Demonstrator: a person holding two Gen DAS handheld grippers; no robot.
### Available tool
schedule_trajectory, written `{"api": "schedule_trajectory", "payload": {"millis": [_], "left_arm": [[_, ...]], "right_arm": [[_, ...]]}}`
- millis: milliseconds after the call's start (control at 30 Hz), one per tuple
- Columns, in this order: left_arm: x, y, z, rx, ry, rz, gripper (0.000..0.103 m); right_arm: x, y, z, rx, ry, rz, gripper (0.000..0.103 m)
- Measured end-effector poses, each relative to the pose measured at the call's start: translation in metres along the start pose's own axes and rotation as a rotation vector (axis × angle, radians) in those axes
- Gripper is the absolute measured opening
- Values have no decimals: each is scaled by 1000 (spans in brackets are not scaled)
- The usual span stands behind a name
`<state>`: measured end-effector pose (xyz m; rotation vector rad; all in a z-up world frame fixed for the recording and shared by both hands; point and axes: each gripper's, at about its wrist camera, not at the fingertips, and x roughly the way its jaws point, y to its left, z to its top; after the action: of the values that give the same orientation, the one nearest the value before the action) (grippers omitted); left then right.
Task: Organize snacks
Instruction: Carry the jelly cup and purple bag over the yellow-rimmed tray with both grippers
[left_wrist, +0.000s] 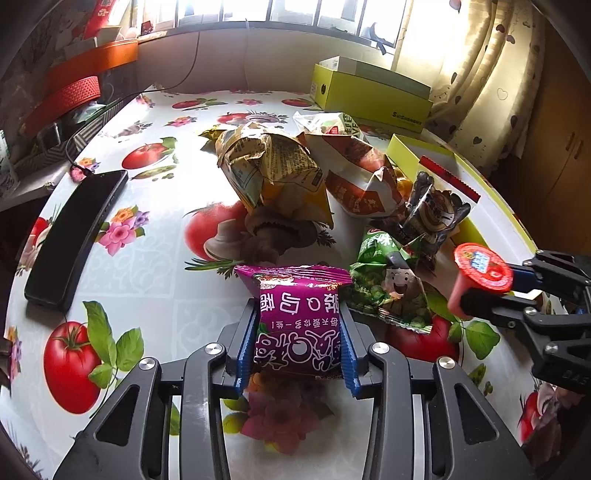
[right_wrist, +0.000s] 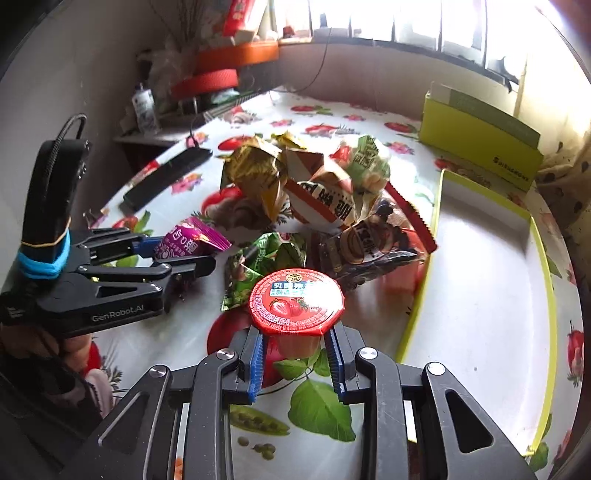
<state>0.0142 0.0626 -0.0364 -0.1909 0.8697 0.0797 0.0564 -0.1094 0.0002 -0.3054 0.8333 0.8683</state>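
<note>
The left gripper (left_wrist: 299, 332) has its fingers clamped on a purple snack packet (left_wrist: 297, 317) near the desk's front edge, just beside a green pea packet (left_wrist: 388, 291). To its right, the right gripper (right_wrist: 295, 354) has its fingers clamped on a red-lidded jelly cup (right_wrist: 295, 302), next to the open yellow box (right_wrist: 532, 236) along the right edge. The desk (left_wrist: 155, 280) lies bare left of the snack pile, up to a black phone (left_wrist: 70, 240). Only the right wrist view shows the box's empty floor and the hand (right_wrist: 70, 347) holding the left gripper.
</note>
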Motion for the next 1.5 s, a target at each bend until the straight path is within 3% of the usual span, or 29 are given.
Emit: {"api": "schedule_trajectory", "payload": {"millis": [333, 667, 1500], "left_arm": [[-29, -8, 9, 8, -63, 41, 40], [-43, -21, 23, 34, -108, 34, 40], [-37, -60, 51, 90, -126, -32, 40]], "right_arm": [[-31, -6, -2, 52, -94, -3, 26], [-61, -20, -3, 106, -179, -25, 26], [-86, -71, -22, 229, -231, -106, 26]]}}
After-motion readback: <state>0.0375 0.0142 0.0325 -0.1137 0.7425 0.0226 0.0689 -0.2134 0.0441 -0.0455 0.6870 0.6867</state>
